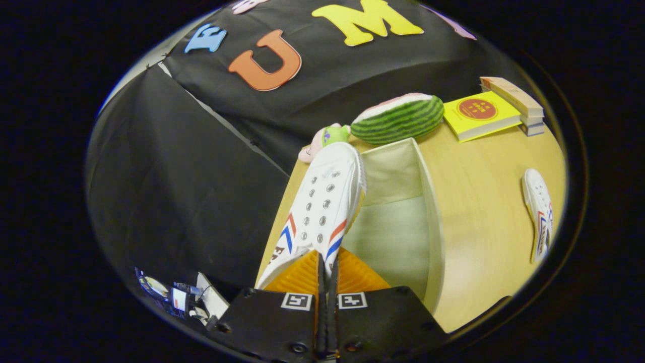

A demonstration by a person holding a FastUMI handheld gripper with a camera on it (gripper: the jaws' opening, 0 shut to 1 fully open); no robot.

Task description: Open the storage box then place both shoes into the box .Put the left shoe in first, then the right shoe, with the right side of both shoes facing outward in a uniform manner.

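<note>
Gripper view: hand-held gripper (pixel 326 272) tilted, clamping white shoe (pixel 322 206) over open box (pixel 433 222).

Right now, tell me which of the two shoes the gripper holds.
The shoe pinched between the gripper's fingers, above the open storage box. The other shoe lies apart on the table.

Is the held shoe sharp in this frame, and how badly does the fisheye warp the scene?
Gripper view: the tool is shut on the white shoe, which reads sharp; the storage box walls and table edge bow strongly; the second shoe looks stretched; lighting even, no glare.
</note>
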